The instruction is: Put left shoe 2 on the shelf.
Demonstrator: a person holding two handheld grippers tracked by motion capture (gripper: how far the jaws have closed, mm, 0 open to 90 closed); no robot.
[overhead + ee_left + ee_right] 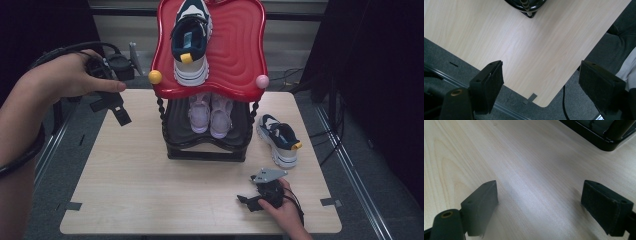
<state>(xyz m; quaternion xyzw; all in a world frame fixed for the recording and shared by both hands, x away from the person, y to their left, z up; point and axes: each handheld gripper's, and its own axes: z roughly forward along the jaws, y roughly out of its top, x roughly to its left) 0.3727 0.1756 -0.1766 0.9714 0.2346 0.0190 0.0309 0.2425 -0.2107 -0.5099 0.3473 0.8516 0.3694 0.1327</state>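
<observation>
Sneaker (pixel 280 139) lay on its sole near the tabletop's (pixel 140 190) right edge, beside the rack (pixel 207 135), its twin on the red top shelf (pixel 240 45). Right gripper (pixel 250 201) rested near the front edge, jaws wide and empty; left gripper (pixel 114 107) hung over the far left corner, likewise wide. Gripping the sneaker by its heel collar would likely suit best; open wood lay in front.

Red ribbed rack (pixel 240 55) top with yellow (pixel 155 77) and pink knobs (pixel 262 81); navy-white shoes (pixel 190 40) with yellow tabs; lilac pair (pixel 211 114); pale wood-grain table (pixel 145 180); black grippers (pixel 112 102).
</observation>
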